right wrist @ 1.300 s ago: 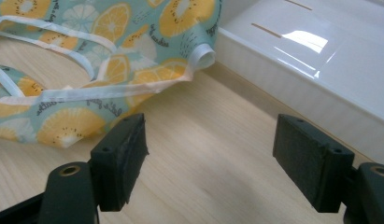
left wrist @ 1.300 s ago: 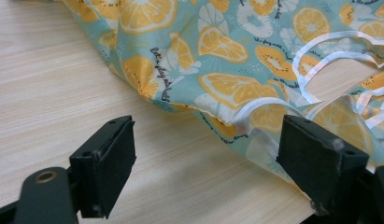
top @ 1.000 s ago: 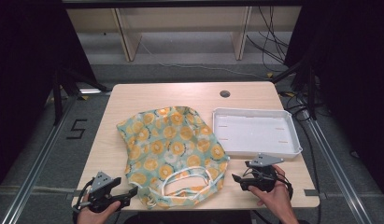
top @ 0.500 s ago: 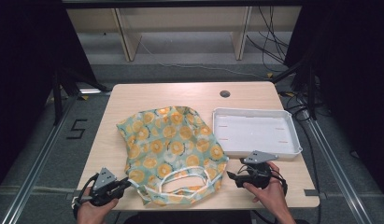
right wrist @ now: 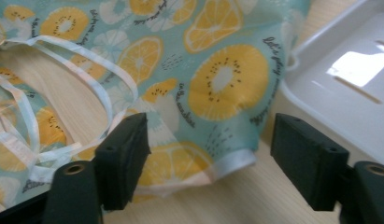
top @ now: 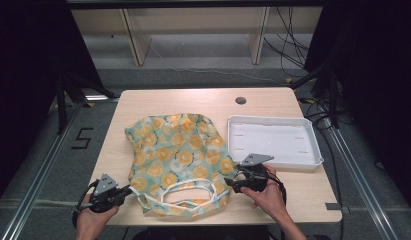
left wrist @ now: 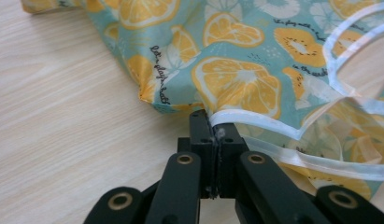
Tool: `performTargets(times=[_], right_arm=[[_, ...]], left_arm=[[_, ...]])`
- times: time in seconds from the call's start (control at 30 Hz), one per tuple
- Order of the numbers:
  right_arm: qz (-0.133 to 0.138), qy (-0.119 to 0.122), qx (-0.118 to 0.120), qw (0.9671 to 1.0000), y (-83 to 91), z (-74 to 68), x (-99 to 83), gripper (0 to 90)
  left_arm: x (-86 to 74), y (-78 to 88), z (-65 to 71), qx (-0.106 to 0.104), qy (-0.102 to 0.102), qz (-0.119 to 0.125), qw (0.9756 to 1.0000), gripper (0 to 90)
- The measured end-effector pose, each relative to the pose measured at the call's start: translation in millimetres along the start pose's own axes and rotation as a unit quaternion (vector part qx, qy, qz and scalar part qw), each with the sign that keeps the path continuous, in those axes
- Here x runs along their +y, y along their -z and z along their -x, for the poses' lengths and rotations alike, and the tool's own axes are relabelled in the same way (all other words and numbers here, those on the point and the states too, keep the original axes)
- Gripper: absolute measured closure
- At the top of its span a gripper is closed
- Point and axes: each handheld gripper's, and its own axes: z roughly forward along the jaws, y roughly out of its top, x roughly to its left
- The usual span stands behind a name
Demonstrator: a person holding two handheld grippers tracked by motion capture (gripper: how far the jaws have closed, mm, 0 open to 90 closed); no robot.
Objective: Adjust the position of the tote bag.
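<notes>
A teal cloth bag [top: 178, 155] printed with orange slices lies flat on the wooden table [top: 193, 100], its white-trimmed handles toward me. My left gripper [top: 129, 190] is at the bag's near left corner. In the left gripper view the jaws [left wrist: 216, 122] are shut on the white-trimmed edge of the bag [left wrist: 236, 84]. My right gripper [top: 232, 184] is at the bag's near right corner. In the right gripper view its jaws [right wrist: 213, 140] have just been closing and stand open on either side of that corner of the bag [right wrist: 222, 79], the pads clear of it.
A white shallow tray [top: 275, 140] sits right of the bag, close to my right gripper, and its rim [right wrist: 348, 79] shows beside the right jaw. A round cable hole [top: 240, 100] is at the table's far side. Shelving and cables stand beyond the table.
My left gripper has moved right to the bag's edge and shut on it. My right gripper has moved left to the bag's near right corner.
</notes>
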Motion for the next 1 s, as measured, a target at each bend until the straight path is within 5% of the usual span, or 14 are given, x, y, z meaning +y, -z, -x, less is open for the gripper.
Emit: performTargets(times=[0.17,0.27,0.57,0.67,0.77,0.93,0.97,1.0], right_arm=[[-0.033,0.062,-0.012,0.9974,-10.6,-16.7,5.7,70.6],[-0.043,0.094,-0.006,0.9947,-18.4,-30.0,9.4,82.6],[-0.040,0.153,0.047,0.9863,-25.5,-63.7,14.4,86.8],[-0.049,0.165,0.051,0.9838,-26.1,-72.4,16.1,78.9],[-0.049,0.151,0.028,0.9869,-16.3,-71.2,18.0,52.0],[-0.001,0.158,0.073,0.9848,5.4,-78.3,20.0,34.6],[0.006,0.170,0.088,0.9816,5.4,-81.0,20.2,33.3],[0.004,0.164,0.101,0.9813,4.1,-85.7,19.5,31.9]], left_arm=[[-0.1,-1.7,-9.5,0.019,-0.005,-0.015,0.9997,88.5],[-0.3,-2.6,-16.5,0.027,0.009,-0.011,0.9995,88.4],[0.1,-8.2,-36.2,0.053,0.007,-0.026,0.9982,87.1],[-0.4,-5.6,-37.1,0.054,0.023,-0.014,0.9982,83.1],[-1.7,-1.1,-32.7,0.060,0.022,-0.011,0.9979,71.3],[-4.0,15.4,-18.2,0.077,0.027,-0.028,0.9962,45.9],[-3.8,17.3,-11.3,0.086,0.049,-0.010,0.9950,43.0],[-3.2,20.8,-9.3,0.089,0.045,-0.013,0.9949,40.0]])
